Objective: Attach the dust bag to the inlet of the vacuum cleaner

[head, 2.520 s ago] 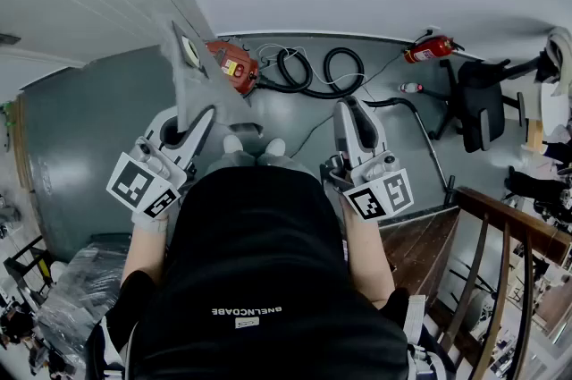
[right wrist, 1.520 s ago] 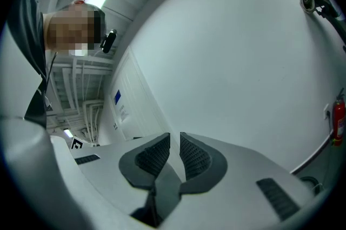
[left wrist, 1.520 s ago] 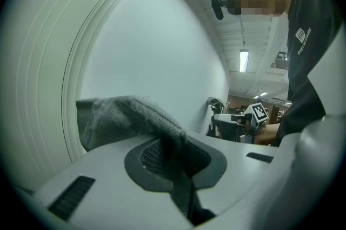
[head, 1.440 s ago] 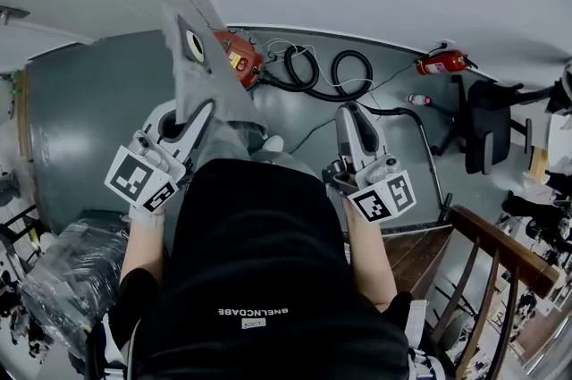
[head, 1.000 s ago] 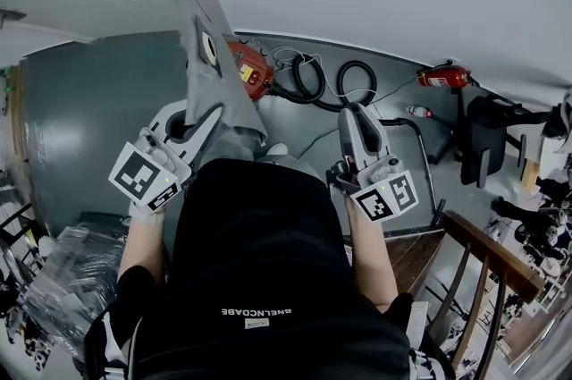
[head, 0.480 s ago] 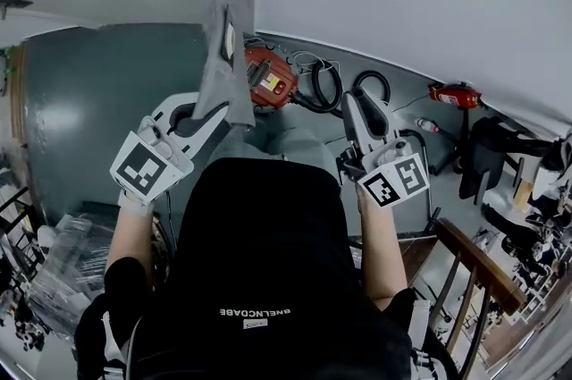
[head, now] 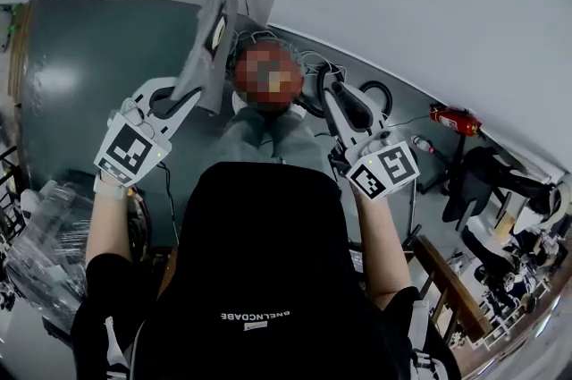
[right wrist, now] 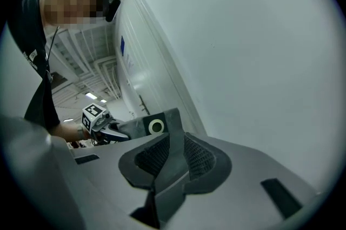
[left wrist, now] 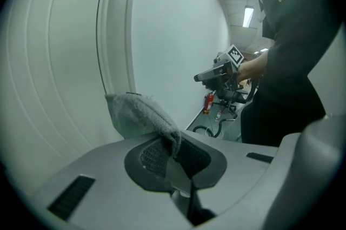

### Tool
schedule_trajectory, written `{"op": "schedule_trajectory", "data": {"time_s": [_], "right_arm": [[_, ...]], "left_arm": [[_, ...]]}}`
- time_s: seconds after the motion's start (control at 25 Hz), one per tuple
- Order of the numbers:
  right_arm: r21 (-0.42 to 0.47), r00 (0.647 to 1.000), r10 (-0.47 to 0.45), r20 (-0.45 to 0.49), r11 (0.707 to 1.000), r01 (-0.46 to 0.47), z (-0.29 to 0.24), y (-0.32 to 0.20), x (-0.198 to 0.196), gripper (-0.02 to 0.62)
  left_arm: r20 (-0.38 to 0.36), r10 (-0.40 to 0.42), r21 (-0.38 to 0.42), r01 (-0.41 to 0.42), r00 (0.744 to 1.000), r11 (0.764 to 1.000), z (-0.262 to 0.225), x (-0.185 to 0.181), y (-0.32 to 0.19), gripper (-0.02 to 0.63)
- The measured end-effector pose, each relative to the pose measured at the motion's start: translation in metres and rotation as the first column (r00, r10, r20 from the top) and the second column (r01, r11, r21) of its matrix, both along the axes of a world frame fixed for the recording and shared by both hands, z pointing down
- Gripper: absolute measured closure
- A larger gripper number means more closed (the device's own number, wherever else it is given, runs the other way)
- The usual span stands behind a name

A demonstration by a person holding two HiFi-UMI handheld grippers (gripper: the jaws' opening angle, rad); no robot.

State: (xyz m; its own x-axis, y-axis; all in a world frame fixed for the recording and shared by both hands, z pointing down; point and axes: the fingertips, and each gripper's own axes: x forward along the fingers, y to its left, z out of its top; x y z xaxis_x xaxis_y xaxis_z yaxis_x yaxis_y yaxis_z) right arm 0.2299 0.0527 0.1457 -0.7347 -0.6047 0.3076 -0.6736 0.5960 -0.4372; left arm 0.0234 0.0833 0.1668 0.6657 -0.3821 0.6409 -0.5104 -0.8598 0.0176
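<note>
The plain white wall (head: 429, 3) fills the top and right of the head view and comes down to the dull grey-green floor (head: 71, 92). Your black shirt (head: 259, 262) covers the lower middle. At the far right a black office chair (head: 487, 177) stands on the floor, with a brown wooden railing (head: 444, 280) below it in the picture.

The grey fabric dust bag (head: 207, 65) is up in the air on your left. It stands up from your left gripper (head: 195, 90) in front of the wall corner, clear of the floor. That gripper is clamped on the bag: in the left gripper view a fold of the grey cloth is pinched between its dark textured pads (left wrist: 147, 157).

Your right gripper (head: 335, 97) is well apart from the bag, off to its right. Its jaws stand a little apart and grasp nothing.

A small red fire extinguisher (head: 450, 120) lies on the floor near the foot of the wall, to the right of that gripper. The right gripper view shows the bag's dark flat collar (right wrist: 141, 127), with a pale round ring (right wrist: 157, 126) on it.
</note>
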Motion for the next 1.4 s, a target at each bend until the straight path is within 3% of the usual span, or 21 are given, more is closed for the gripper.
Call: {"op": "schedule_trajectory", "data": {"time_s": [0.32, 0.44, 0.56, 0.64, 0.72, 0.8, 0.96, 1.04, 1.08, 1.16, 1.2, 1.32, 1.4], "right_arm": [[-0.052, 0.972, -0.216, -0.089, 0.976, 0.212, 0.055, -0.006, -0.059, 0.514], [-0.055, 0.934, -0.328, -0.141, 0.945, 0.323, 0.075, -0.01, -0.09, 0.487], [-0.011, 0.861, -0.435, -0.262, 0.894, 0.448, 0.098, -0.017, -0.121, 0.455], [0.036, 0.785, -0.491, -0.378, 0.839, 0.543, 0.114, -0.024, -0.146, 0.422], [0.06, 0.687, -0.537, -0.49, 0.765, 0.641, 0.131, -0.031, -0.169, 0.396], [0.07, 0.56, -0.575, -0.596, 0.658, 0.75, 0.153, -0.036, -0.189, 0.37], [-0.015, 0.265, -0.648, -0.714, 0.392, 0.92, 0.2, -0.029, -0.22, 0.347], [-0.084, 0.144, -0.678, -0.721, 0.292, 0.953, 0.224, -0.023, -0.228, 0.346], [-0.109, 0.098, -0.677, -0.729, 0.257, 0.96, 0.237, -0.022, -0.231, 0.346], [-0.136, 0.037, -0.647, -0.762, 0.216, 0.967, 0.261, -0.029, -0.24, 0.347], [-0.138, 0.023, -0.625, -0.78, 0.208, 0.969, 0.272, -0.035, -0.246, 0.347], [-0.122, 0.016, -0.572, -0.82, 0.203, 0.971, 0.289, -0.058, -0.267, 0.348], [-0.105, 0.019, -0.54, -0.842, 0.198, 0.975, 0.285, -0.069, -0.276, 0.389]], "left_arm": [[0.196, -0.02, -0.016, 0.024, 0.98, 1.0, 0.07, -0.046, -0.007, 0.584], [0.261, -0.004, 0.0, 0.004, 0.965, 1.0, 0.097, -0.061, -0.012, 0.584], [0.327, 0.008, 0.014, -0.014, 0.945, 1.0, 0.129, -0.076, -0.015, 0.584], [0.35, 0.011, 0.014, -0.017, 0.937, 1.0, 0.148, -0.084, -0.015, 0.584], [0.354, 0.006, 0.008, -0.01, 0.935, 1.0, 0.164, -0.09, -0.014, 0.584], [0.353, 0.001, 0.001, -0.002, 0.936, 1.0, 0.18, -0.094, -0.014, 0.584], [0.317, -0.027, -0.006, 0.03, 0.948, 1.0, 0.203, -0.107, -0.021, 0.584], [0.299, -0.048, -0.008, 0.053, 0.953, 0.999, 0.214, -0.112, -0.024, 0.584], [0.291, -0.059, -0.008, 0.064, 0.955, 0.998, 0.219, -0.114, -0.025, 0.584], [0.274, -0.076, -0.006, 0.08, 0.959, 0.997, 0.23, -0.119, -0.029, 0.584], [0.269, -0.08, -0.005, 0.084, 0.96, 0.996, 0.235, -0.123, -0.032, 0.584], [0.27, -0.091, 0.009, 0.092, 0.959, 0.996, 0.249, -0.136, -0.045, 0.584], [0.275, -0.109, 0.026, 0.106, 0.955, 0.994, 0.248, -0.141, -0.049, 0.584]]}}
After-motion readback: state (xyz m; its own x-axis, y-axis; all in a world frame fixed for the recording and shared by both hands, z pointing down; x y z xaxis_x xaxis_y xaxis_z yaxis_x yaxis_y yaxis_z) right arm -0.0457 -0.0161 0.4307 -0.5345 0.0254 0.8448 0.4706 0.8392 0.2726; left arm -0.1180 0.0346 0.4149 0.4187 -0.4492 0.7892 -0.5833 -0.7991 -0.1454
